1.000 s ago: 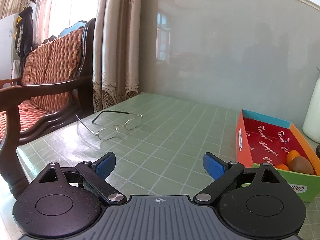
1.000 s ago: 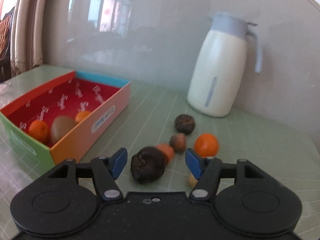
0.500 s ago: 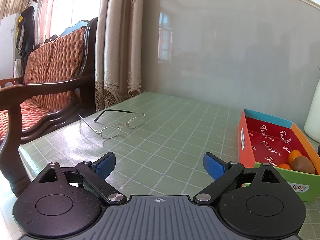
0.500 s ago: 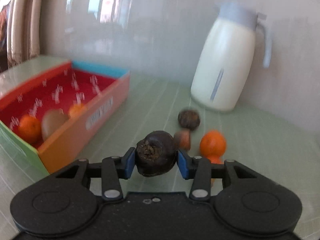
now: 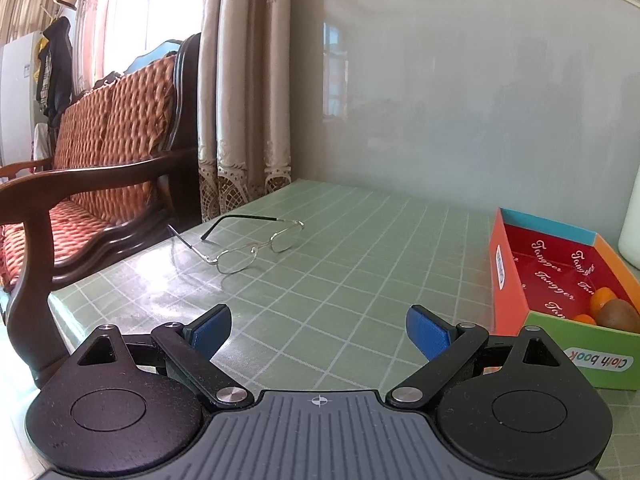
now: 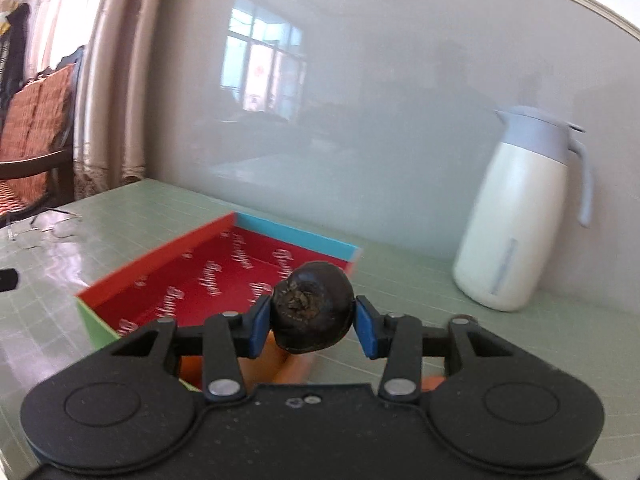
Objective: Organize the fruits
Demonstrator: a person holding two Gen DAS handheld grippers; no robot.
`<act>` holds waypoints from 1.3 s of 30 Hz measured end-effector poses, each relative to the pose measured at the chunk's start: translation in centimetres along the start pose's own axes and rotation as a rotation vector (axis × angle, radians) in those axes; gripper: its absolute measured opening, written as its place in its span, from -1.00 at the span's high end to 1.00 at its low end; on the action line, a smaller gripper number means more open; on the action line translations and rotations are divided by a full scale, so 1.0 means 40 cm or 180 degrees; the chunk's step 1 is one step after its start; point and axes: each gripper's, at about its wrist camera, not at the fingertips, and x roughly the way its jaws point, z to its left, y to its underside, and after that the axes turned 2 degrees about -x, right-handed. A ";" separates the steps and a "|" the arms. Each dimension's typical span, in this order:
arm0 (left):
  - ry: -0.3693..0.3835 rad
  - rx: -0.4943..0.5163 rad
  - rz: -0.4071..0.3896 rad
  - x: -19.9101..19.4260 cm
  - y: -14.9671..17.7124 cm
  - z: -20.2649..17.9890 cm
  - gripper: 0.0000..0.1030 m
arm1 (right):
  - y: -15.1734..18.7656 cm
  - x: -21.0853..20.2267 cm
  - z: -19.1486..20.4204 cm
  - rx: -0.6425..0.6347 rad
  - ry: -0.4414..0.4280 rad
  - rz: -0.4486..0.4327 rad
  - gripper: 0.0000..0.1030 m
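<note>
Right wrist view: our right gripper (image 6: 313,322) is clamped on the dark round fruit (image 6: 313,311) | red box (image 6: 208,276) just ahead-left, below the jaws | no long axis | left gripper (image 5: 319,331) wide open, empty, box (image 5: 508,280) off its right.

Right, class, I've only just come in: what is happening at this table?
A person is sorting fruit with a hand-held gripper in each hand. The right gripper is shut on a dark, round, wrinkled fruit and holds it in front of the open red-lined box. That box already holds two oranges and a kiwi. The left gripper is open and empty above the green tablecloth, near a pair of glasses. A white jug stands to the right.
</note>
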 end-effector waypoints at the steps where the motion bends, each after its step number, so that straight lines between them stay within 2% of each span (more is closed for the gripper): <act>1: 0.0003 0.0001 -0.0002 0.000 0.000 0.000 -0.82 | -0.002 0.006 0.014 -0.0004 -0.0040 0.0001 0.18; 13: 0.0001 0.0023 0.0033 0.000 0.000 0.005 -0.82 | -0.005 0.049 0.161 -0.0076 -0.0434 0.0025 0.16; 14: -0.0005 0.0023 0.0034 0.000 0.002 0.006 -0.82 | -0.005 0.053 0.174 -0.0093 -0.0473 0.0032 0.12; 16: -0.0015 0.0025 0.0040 -0.001 0.002 0.010 -0.82 | -0.002 0.049 0.189 -0.0134 -0.0454 -0.0028 -0.27; 18: -0.0027 0.0026 0.0038 -0.002 0.002 0.014 -0.82 | -0.005 0.037 0.191 -0.0131 -0.0400 -0.0120 -0.24; 24: -0.0001 0.0016 0.0030 -0.007 0.000 0.002 -0.82 | -0.002 0.042 0.165 -0.0041 -0.0365 -0.0057 -0.18; 30: 0.0144 0.0023 -0.0073 -0.027 -0.011 -0.048 -0.82 | 0.000 0.010 0.123 0.0001 -0.0215 -0.0183 -0.18; 34: 0.0350 0.0043 -0.0132 -0.044 -0.021 -0.119 -0.82 | 0.007 -0.021 0.041 0.0095 0.0021 -0.0244 -0.19; 39: 0.0627 0.0231 -0.0196 -0.070 -0.020 -0.236 -0.82 | 0.022 -0.057 -0.090 0.0228 0.0341 -0.0223 -0.20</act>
